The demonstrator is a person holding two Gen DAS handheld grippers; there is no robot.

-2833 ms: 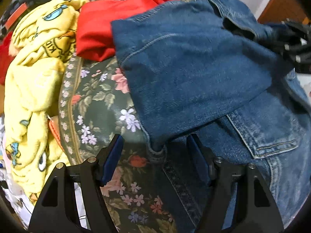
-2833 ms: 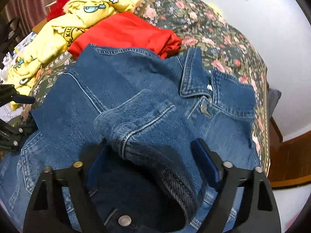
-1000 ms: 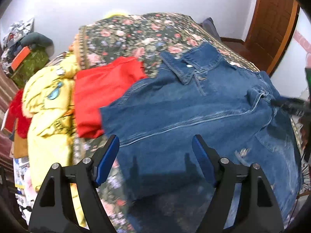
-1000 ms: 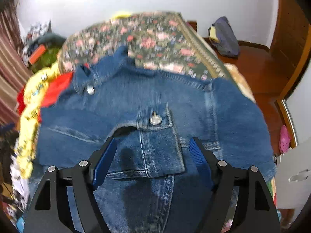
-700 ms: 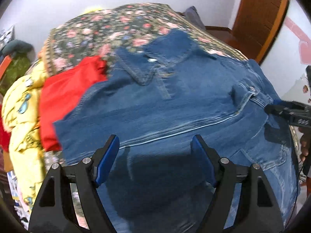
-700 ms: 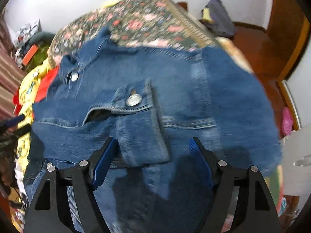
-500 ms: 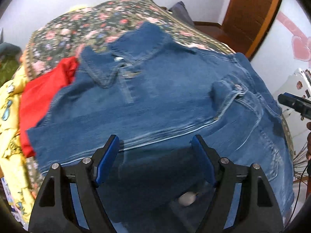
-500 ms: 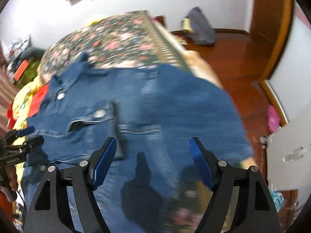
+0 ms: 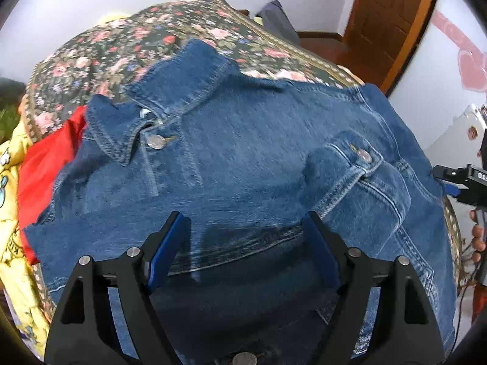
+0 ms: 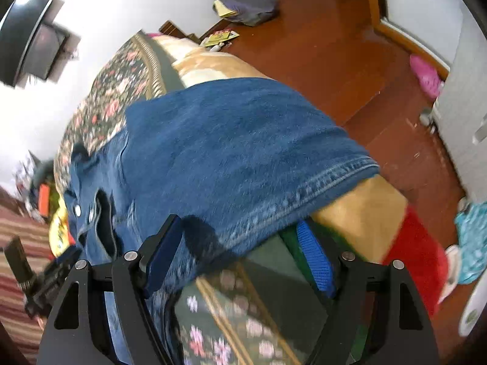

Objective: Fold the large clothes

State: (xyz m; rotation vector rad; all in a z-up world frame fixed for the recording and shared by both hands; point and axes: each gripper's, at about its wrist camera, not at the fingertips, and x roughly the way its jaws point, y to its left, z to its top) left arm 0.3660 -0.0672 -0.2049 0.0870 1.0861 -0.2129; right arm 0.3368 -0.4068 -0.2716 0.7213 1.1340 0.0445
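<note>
A blue denim jacket (image 9: 243,152) lies front up on the floral bedspread (image 9: 121,39), collar at the upper left and a buttoned chest pocket (image 9: 362,164) at the right. My left gripper (image 9: 246,249) hovers open over the jacket's lower front, with nothing between the pads. In the right wrist view the jacket's (image 10: 228,152) stitched side edge hangs toward the bed's edge. My right gripper (image 10: 240,255) stands just over that edge, jaws opening, the pads off the cloth. The right gripper (image 9: 446,182) also shows at the jacket's right side.
A red garment (image 9: 45,164) and a yellow printed one (image 9: 9,213) lie left of the jacket. Right of the bed are a wooden floor (image 10: 334,45), a grey bag (image 10: 243,0), a pink item (image 10: 426,73) and a wooden door (image 9: 389,15). A screen (image 10: 33,48) hangs on the wall.
Both grippers let go of the folded-in sleeves earlier. The left one slid right over the jacket's front. The right one rolled and swung out to the jacket's edge by the bedside.
</note>
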